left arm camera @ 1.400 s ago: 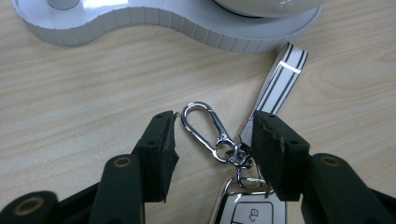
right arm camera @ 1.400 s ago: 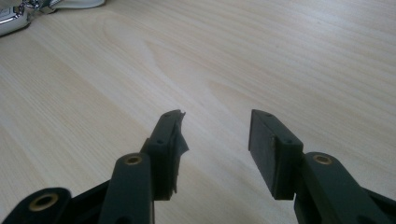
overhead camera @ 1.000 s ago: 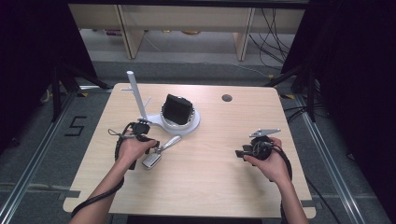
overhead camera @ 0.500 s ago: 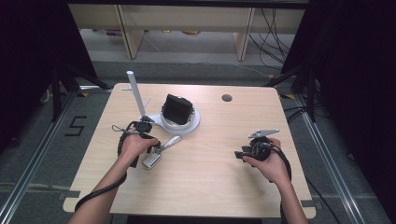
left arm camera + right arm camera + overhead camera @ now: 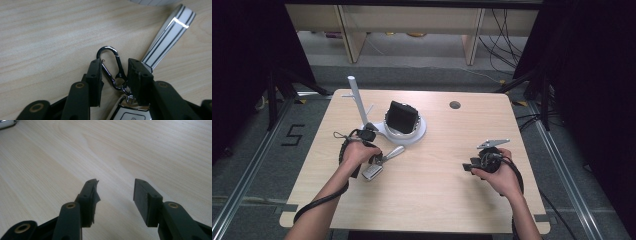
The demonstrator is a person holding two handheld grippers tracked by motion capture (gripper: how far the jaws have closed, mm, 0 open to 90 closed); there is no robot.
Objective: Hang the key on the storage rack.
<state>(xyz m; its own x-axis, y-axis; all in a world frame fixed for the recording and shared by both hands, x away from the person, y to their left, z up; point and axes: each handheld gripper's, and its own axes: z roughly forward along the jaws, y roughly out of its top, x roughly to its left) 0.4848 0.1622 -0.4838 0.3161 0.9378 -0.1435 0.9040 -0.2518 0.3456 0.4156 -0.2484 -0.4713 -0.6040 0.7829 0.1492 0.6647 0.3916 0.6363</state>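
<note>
A silver key fob [image 5: 372, 172] lies on the wooden table [image 5: 427, 200] with a black carabiner [image 5: 110, 65] on its ring and a grey striped strap [image 5: 170, 35] running off to the upper right. My left gripper [image 5: 114, 71] points down over the carabiner, and its jaws have just been closing. The carabiner lies between the pads, close to both, and I see no firm press. In the high view my left gripper [image 5: 373, 159] sits at the fob's upper end. My right gripper [image 5: 115, 192] hovers open over bare wood at the table's right [image 5: 469, 167].
A white round base [image 5: 417, 136] holding a black boxy object [image 5: 402, 116] stands behind the left hand, with a white post [image 5: 356, 100] beside it. A cable hole [image 5: 455, 105] lies at the back of the table. Cables trail from both grippers.
The left hand has crept slightly over the key fob. The right hand has kept still.
</note>
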